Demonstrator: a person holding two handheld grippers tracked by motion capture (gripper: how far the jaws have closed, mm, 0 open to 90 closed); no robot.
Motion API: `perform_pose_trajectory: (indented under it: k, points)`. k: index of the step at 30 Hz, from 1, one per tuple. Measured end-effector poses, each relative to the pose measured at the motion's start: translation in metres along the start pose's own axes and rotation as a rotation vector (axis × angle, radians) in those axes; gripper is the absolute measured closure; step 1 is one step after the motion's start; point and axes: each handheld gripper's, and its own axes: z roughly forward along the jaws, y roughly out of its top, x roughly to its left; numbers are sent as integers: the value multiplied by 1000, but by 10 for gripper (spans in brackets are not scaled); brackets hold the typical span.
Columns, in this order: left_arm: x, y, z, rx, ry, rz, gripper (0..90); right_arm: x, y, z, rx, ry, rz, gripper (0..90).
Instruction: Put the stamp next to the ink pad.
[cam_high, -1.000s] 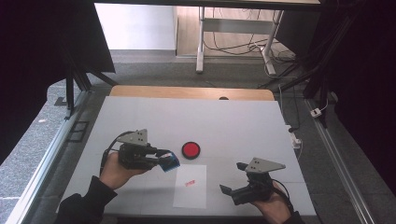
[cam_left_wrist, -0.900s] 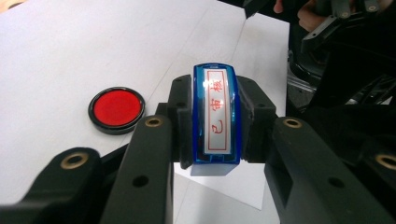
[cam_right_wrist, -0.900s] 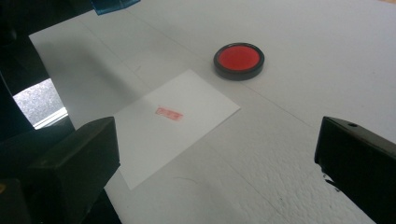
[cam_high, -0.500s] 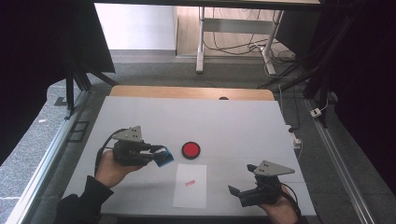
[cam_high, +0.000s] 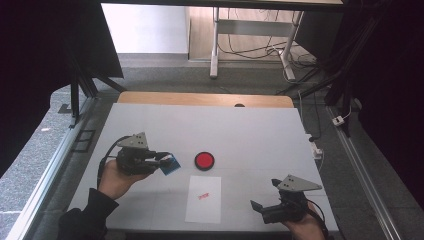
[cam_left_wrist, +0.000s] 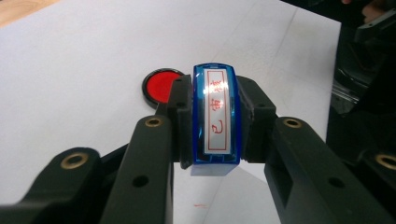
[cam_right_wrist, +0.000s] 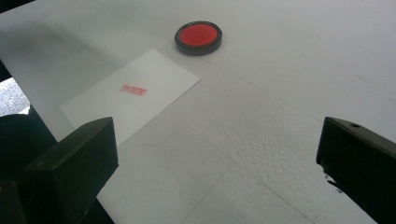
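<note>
Your left tongs (cam_high: 169, 161) have pulled back toward your left edge of the desk (cam_high: 150, 120) over the last second and are clenched on the blue stamp (cam_left_wrist: 215, 119). In the left gripper view the stamp sits squarely between the jaws, its red-lettered label facing the camera. It's off the paper and held above the desk, just left of the ink pad (cam_high: 204, 160).

The paper (cam_high: 204, 199) lies flat near your edge of the desk and already carries one red imprint (cam_right_wrist: 134, 89), clear in the right gripper view. My read: the stamping stroke is done and you're in the retreat phase. What's left is probably parking the stamp, or re-inking if a second mark is wanted.

The ink pad is the one container here: a round black tray, lid off, red pad exposed, nothing else in it. It stands just beyond the paper's far edge, not touching it.

Your right tongs (cam_high: 261, 207) have slid back toward you and out to the right. They're released, jaws wide apart and gripping nothing, low over bare desk to the right of the paper.

Watch the stamp face on set-down; it may still be wet.
</note>
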Motion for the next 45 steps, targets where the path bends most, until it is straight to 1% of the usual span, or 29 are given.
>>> perform_pose_trajectory:
  k: [5, 7, 9, 10, 12, 14, 17, 22, 23, 28, 32, 39, 41, 43, 45]
  points:
    - [4, -3, -3, 13, 38, -6, 698, -2, -3, -4, 9, -20, 8, 0]
    - [6, -4, -3, 15, 46, -10, 698, -3, -4, -5, 9, -26, 14, 0]
    - [8, -5, -4, 25, 65, -11, 698, -4, -5, -6, 11, -32, 16, 0]
    - [9, -6, -4, 28, 67, -13, 698, -4, -6, -7, 11, -34, 17, 0]
    - [11, -7, -5, 29, 80, -24, 698, -5, -7, -8, 14, -39, 21, 0]
    - [13, -8, -5, 34, 90, -27, 698, -5, -7, -10, 18, -47, 22, 0]
    - [17, -11, -6, 48, 112, -35, 698, -6, -9, -11, 10, -49, 41, 0]
    - [23, -15, -5, 75, 148, -54, 698, -8, -12, -14, 27, -72, 41, 0]
    - [24, -17, -5, 81, 160, -59, 697, -8, -12, -15, 32, -74, 41, 0]
    - [31, -21, -3, 93, 200, -81, 697, -10, -14, -18, 38, -86, 41, 0]
    - [36, -25, 1, 98, 210, -111, 697, -11, -15, -20, 42, -94, 50, 0]
    - [39, -30, 14, 134, 231, -116, 697, -12, -16, -20, 40, -95, 59, 0]
    - [39, -32, 18, 142, 244, -108, 697, -13, -15, -20, 41, -94, 58, 0]
    - [40, -33, 22, 156, 247, -111, 697, -13, -15, -20, 42, -91, 60, 0]
    - [41, -34, 25, 157, 247, -114, 697, -13, -16, -20, 44, -92, 62, 0]
